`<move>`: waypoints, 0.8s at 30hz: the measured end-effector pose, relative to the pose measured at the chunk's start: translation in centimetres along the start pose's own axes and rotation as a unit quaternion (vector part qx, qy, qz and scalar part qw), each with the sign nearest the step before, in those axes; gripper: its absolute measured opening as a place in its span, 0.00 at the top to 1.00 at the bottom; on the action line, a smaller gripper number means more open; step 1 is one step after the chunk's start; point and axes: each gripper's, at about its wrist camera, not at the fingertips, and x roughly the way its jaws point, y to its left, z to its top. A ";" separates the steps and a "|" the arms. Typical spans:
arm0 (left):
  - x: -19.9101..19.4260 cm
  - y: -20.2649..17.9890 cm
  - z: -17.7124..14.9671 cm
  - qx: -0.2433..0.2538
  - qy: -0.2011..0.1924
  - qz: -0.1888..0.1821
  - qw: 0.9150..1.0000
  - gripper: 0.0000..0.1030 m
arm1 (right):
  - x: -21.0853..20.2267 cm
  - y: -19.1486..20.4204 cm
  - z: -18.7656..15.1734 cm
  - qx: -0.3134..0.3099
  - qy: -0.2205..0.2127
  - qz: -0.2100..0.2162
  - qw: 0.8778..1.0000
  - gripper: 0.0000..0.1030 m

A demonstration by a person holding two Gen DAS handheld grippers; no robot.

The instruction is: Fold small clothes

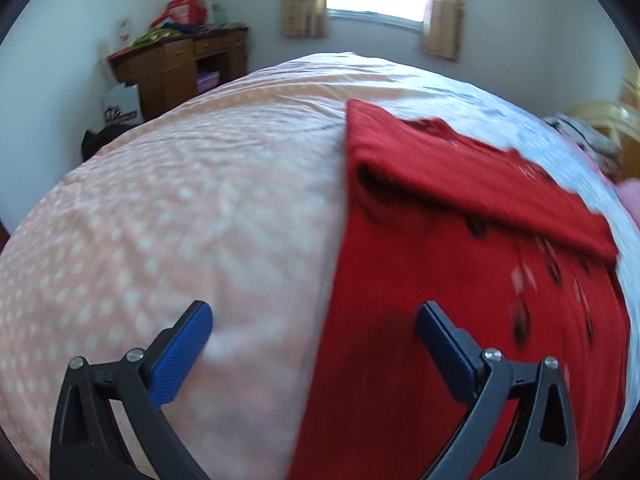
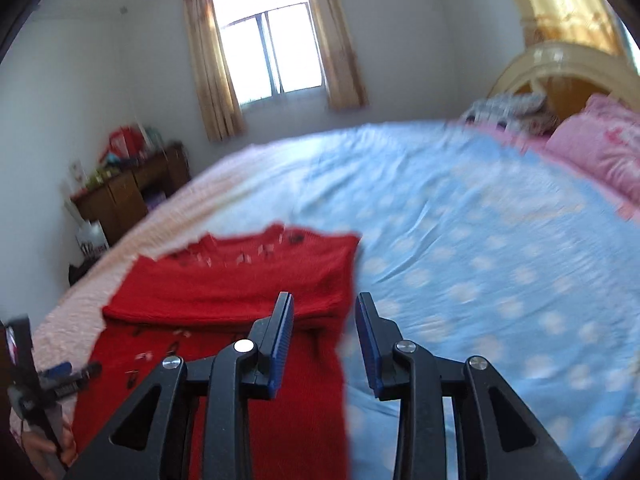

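Red sweater (image 2: 240, 280), dark motifs; peach-and-blue dotted bedsheet (image 2: 460, 220); pink pillow (image 2: 600, 148).

The left gripper (image 1: 314, 320) hovers wide open above the folded red sweater's (image 1: 460, 280) left edge.

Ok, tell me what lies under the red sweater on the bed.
The red sweater lies on the bedspread, across the line where its peach half meets its blue half. Its sleeves are folded over the body. Anything beneath the sweater is covered, so I cannot tell.
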 end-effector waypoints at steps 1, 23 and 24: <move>-1.0 0.0 -0.9 0.016 0.000 -0.006 1.000 0.00 | -1.8 -0.5 0.4 -0.002 -0.015 0.001 1.000 0.68; -7.3 0.9 -11.6 0.071 0.056 -0.077 0.993 0.07 | -6.8 -2.7 -14.6 0.022 0.246 0.147 0.958 0.45; -7.0 1.0 -11.7 0.067 0.061 -0.079 0.993 0.07 | -6.3 -2.7 -15.1 0.028 0.259 0.150 0.954 0.46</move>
